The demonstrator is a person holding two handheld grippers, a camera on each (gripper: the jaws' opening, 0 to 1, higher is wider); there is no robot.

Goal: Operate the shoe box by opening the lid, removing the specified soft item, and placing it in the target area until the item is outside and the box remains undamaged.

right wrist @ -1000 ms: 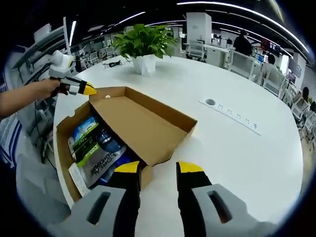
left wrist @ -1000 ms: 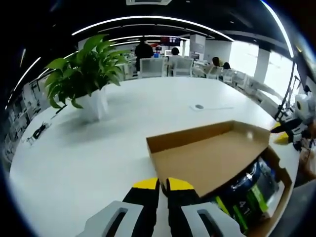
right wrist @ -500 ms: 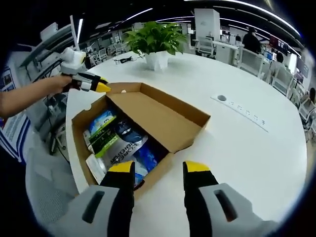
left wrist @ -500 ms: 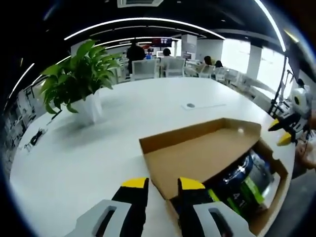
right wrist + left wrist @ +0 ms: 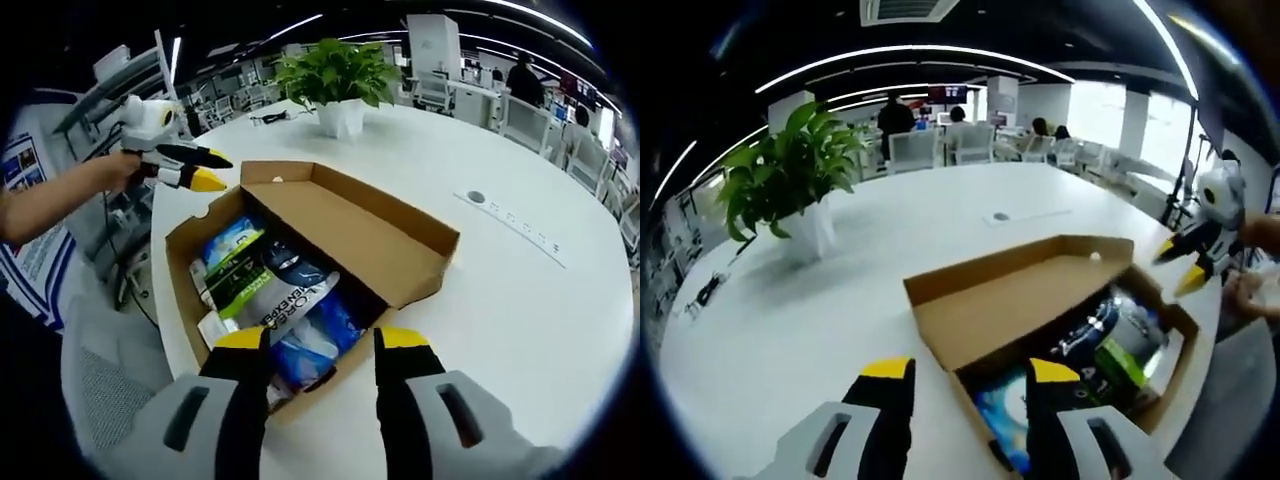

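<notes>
I see a matt brown cardboard shoe box, glossy plastic packets inside, on a smooth white table.

Both handheld grippers open, nothing between the jaws.

Left grey two-jaw gripper with yellow tips: in its own view the jaws stand well apart, empty; in the right gripper view it sits upper left, yellow tips spread, gripped by the person's bare left hand with the forearm running in from the left edge. Right grey two-jaw gripper with yellow tips: jaws parted wide, empty; in the left gripper view it shows at far right, tips apart and angled down-left, with part of a hand behind it.
</notes>
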